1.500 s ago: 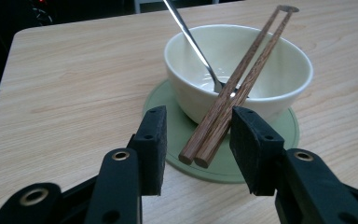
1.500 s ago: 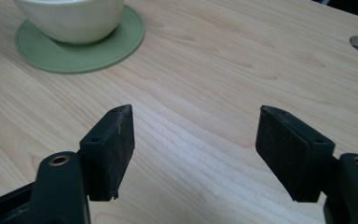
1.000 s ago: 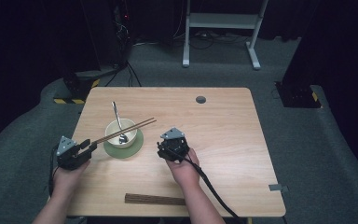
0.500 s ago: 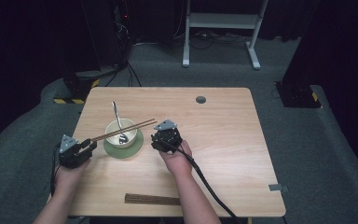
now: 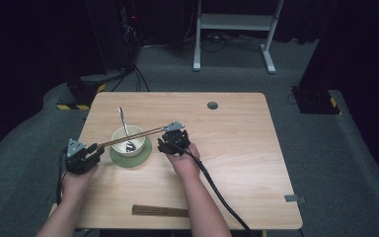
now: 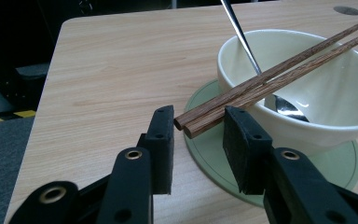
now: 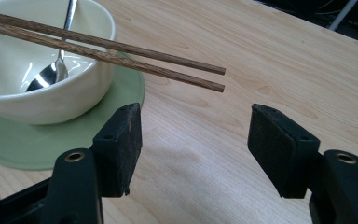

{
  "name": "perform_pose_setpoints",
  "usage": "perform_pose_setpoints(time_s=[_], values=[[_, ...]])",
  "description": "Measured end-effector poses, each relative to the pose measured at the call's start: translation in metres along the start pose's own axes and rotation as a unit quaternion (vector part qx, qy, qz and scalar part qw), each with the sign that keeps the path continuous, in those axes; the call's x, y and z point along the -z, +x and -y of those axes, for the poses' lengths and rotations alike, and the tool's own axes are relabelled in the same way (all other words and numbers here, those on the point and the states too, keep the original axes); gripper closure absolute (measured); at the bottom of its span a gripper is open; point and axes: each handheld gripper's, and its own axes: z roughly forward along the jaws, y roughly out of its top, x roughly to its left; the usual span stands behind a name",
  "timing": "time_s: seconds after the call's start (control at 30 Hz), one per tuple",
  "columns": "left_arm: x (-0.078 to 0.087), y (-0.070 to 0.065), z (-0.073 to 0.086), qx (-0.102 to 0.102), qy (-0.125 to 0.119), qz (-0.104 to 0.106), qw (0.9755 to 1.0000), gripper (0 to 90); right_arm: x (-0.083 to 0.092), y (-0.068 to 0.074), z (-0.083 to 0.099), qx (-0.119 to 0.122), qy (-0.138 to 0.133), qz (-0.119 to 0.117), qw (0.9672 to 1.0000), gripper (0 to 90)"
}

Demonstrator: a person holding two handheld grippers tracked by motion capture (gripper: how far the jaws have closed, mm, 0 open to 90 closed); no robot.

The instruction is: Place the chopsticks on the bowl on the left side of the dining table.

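The spoon's (image 6: 249, 44) handle runs off the top edge of the left gripper view, its bowl half hidden behind the chopsticks (image 6: 270, 77). The saucer (image 7: 51, 144) is cut at the right gripper view's left edge.

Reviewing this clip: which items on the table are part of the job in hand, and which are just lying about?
In the job: chopsticks laid across the bowl; left gripper around their thick ends; right gripper open near their tips.

Lying about: spoon in the bowl; green mat; bundle of sticks at the table's near edge.

High view looks down from the near side; both claw-mounted views sit close, sharing the bowl (image 6: 303, 93) and chopsticks (image 7: 121, 53).
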Motion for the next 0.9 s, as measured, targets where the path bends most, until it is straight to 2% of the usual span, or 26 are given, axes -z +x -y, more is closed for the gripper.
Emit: perform_pose_setpoints(time_s=[0.33,0.47,0.67,0.77,0.9], values=[[-0.005,0.004,0.001,0.019,0.001,0.016,0.9997,63.1,-0.018,0.004,-0.014,0.015,0.0,0.012,0.9998,37.3],[-0.007,0.002,0.0,0.015,0.004,0.021,0.9997,62.1,-0.023,0.007,-0.014,0.026,0.003,0.011,0.9996,38.7],[-0.007,0.003,0.001,0.016,0.008,0.026,0.9995,61.1,-0.023,0.014,-0.01,0.045,0.016,0.025,0.9986,40.2],[-0.007,0.005,0.001,0.024,0.008,0.025,0.9994,61.0,-0.019,0.017,-0.01,0.054,0.006,0.035,0.9979,43.1],[-0.007,0.005,0.001,0.025,0.006,0.027,0.9993,61.0,-0.016,0.011,-0.015,0.038,-0.007,0.034,0.9987,39.4]])
